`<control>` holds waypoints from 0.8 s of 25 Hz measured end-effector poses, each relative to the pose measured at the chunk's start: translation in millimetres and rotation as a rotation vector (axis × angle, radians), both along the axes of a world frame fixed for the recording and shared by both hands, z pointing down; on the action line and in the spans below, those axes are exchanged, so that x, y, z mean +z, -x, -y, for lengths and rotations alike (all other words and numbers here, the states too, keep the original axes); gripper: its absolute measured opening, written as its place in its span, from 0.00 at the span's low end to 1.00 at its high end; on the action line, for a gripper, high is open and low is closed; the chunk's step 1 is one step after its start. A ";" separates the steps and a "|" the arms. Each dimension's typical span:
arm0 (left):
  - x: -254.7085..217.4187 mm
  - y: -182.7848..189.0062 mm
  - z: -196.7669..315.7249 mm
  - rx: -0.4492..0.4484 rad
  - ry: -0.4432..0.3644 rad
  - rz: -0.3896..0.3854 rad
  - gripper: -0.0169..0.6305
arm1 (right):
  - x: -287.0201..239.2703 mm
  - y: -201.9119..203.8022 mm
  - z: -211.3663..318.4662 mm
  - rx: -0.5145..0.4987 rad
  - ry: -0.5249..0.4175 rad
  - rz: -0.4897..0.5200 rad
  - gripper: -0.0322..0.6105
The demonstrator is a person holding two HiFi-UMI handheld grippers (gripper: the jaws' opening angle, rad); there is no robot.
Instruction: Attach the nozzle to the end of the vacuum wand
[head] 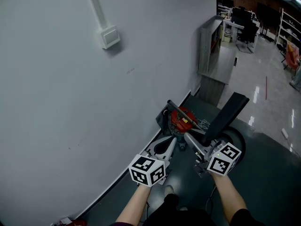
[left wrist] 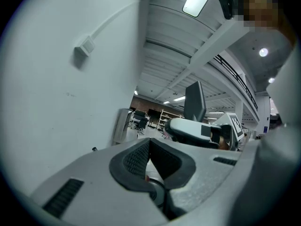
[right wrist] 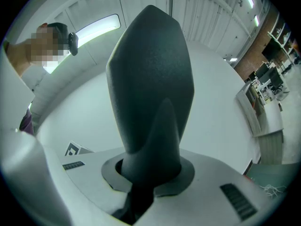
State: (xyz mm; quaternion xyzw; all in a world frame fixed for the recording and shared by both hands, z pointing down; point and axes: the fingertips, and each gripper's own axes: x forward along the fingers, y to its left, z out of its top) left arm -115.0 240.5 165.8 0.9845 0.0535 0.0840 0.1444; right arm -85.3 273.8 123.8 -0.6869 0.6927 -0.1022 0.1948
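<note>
In the head view my right gripper (head: 201,144) is shut on the narrow end of a flat black nozzle (head: 229,111), which slants up and to the right. The right gripper view shows the nozzle (right wrist: 150,79) rising from the closed pads of that gripper (right wrist: 146,182). My left gripper (head: 172,144) is shut on nothing, just left of the right one. Beyond both, a red vacuum body (head: 181,120) sits on the floor by the wall with a grey wand (head: 178,110) across it. The left gripper (left wrist: 149,149) looks past its shut jaws at the nozzle (left wrist: 195,100).
A pale wall (head: 70,102) with a small junction box (head: 109,36) runs along the left. A grey cabinet (head: 214,55) stands behind the vacuum. Thin white wire (head: 203,124) lies beside the vacuum on a dark floor mat (head: 263,173). Desks and chairs stand far off.
</note>
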 end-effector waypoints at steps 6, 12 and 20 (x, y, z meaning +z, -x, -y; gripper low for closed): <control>3.4 -24.6 39.6 0.028 0.014 0.007 0.03 | 3.7 -26.5 36.6 0.036 0.018 0.010 0.14; 12.4 -43.2 69.2 0.057 0.032 0.018 0.03 | 10.6 -46.9 61.9 0.078 0.028 0.027 0.14; 30.1 -64.5 97.2 0.069 0.070 0.038 0.03 | 29.1 -69.5 83.3 0.105 0.065 0.044 0.14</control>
